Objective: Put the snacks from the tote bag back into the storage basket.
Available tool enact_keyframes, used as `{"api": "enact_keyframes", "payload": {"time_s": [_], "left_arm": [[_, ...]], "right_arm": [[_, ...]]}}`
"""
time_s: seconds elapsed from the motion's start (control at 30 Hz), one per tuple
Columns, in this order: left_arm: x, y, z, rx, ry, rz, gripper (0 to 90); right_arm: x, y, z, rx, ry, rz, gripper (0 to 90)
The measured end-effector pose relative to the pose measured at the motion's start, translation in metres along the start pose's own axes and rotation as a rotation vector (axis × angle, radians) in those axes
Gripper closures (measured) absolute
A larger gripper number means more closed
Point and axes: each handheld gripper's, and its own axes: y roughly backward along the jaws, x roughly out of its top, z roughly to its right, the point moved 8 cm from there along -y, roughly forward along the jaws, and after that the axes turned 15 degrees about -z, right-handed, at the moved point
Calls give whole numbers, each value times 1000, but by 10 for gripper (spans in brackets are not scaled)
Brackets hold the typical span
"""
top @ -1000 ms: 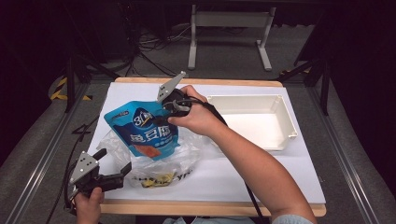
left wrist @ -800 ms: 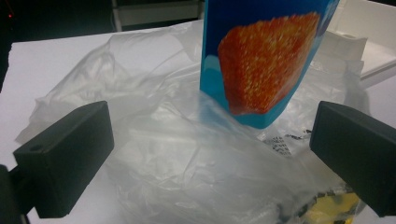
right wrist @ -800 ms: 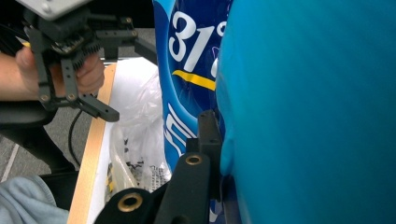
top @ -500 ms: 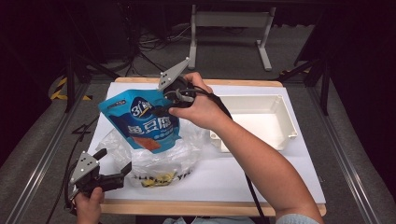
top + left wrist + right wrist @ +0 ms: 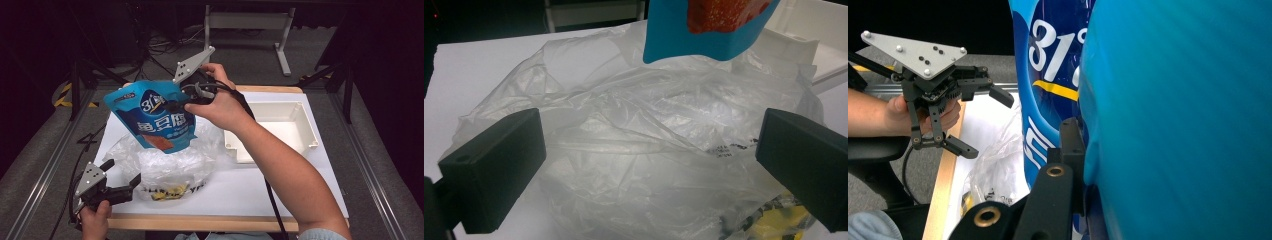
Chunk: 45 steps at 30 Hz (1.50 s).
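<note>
A blue snack pouch (image 5: pixel 155 117) hangs in the air over a crumpled clear plastic bag (image 5: pixel 170 165) on the white table. My right gripper (image 5: pixel 176 105) is shut on the pouch's right edge, and the pouch (image 5: pixel 1173 120) fills the right gripper view beside the near jaw. The pouch's bottom edge (image 5: pixel 709 30) shows above the bag (image 5: pixel 634 130) in the left gripper view. My left gripper (image 5: pixel 122 174) stands open at the table's front left, jaws wide and pointed at the bag without touching it. It also appears far off as the left gripper (image 5: pixel 990 122).
A white tray (image 5: pixel 300 145) sits at the right of the table, close behind the bag. The right forearm crosses the table's middle from the front. Yellow printed packaging (image 5: pixel 167 190) lies inside the bag near the wooden front edge (image 5: pixel 210 220).
The right gripper has lifted the blue pouch up and away from the plastic bag, so it now hangs clear above it. The left gripper has stayed in place, open.
</note>
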Motion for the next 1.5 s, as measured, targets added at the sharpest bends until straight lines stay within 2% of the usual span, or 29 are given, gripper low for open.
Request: {"api": "enact_keyframes", "payload": {"time_s": [0.33, 0.53, 0.73, 1.03, 1.23, 1.5], "left_arm": [[0, 0, 0, -2, 1, 1, 5], [0, 0, 1, -6, 0, 1, 5], [0, -2, 1, -5, -2, 0, 5], [-1, -4, 2, -6, -4, -9, 5], [-1, -4, 1, -5, -7, -12, 5], [-1, -4, 0, -3, -3, -12, 5]], "right_arm": [[-3, 9, 4, -21, -9, 0, 900], [-10, 22, 8, -36, -6, 4, 900], [-25, 41, 15, -58, -24, 18, 900], [-46, 62, 27, -112, -50, 8, 900], [-66, 81, 40, -152, -98, 4, 900], [-85, 96, 55, -180, -140, 8, 900]]}}
